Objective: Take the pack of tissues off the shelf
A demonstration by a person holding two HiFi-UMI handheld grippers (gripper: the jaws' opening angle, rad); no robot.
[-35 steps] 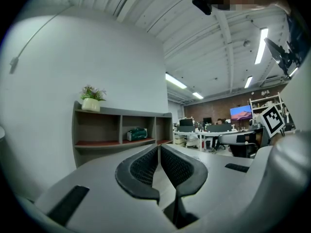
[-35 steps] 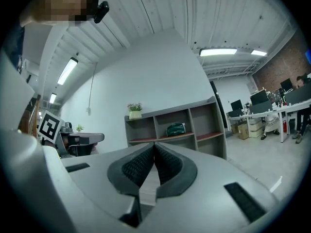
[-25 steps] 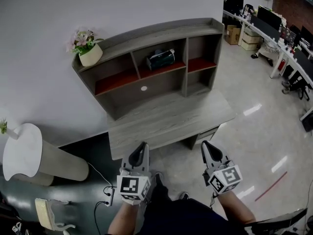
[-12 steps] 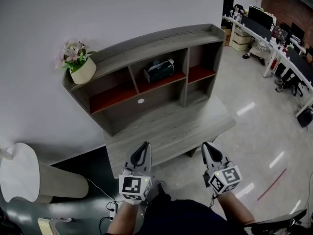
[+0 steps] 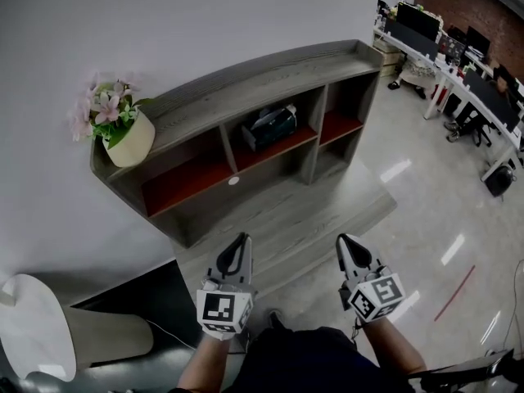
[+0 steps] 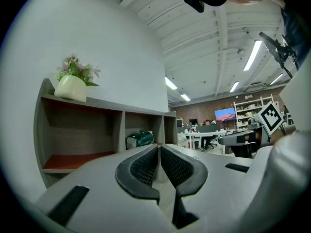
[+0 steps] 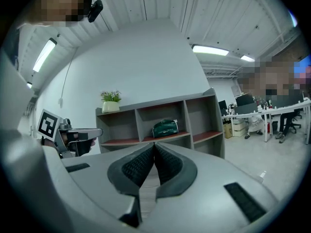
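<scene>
The green pack of tissues [image 5: 273, 126] lies on the red shelf board in the middle compartment of the grey wooden shelf unit [image 5: 246, 76]. It also shows in the left gripper view as the pack [image 6: 140, 139] and in the right gripper view as the pack [image 7: 165, 128]. My left gripper [image 5: 239, 246] and right gripper [image 5: 345, 242] are held side by side in front of the desk, well short of the shelf. Both are shut with nothing between their jaws.
A potted pink flower [image 5: 110, 121] stands on the shelf's top left corner. The desk top [image 5: 327, 211] under the shelf is bare. A white round stand [image 5: 49, 326] is at lower left. Office desks and chairs [image 5: 458, 80] fill the far right.
The head view has moved closer to the shelf, which now sits larger and lower in the picture. Both grippers keep their places and stay shut.
</scene>
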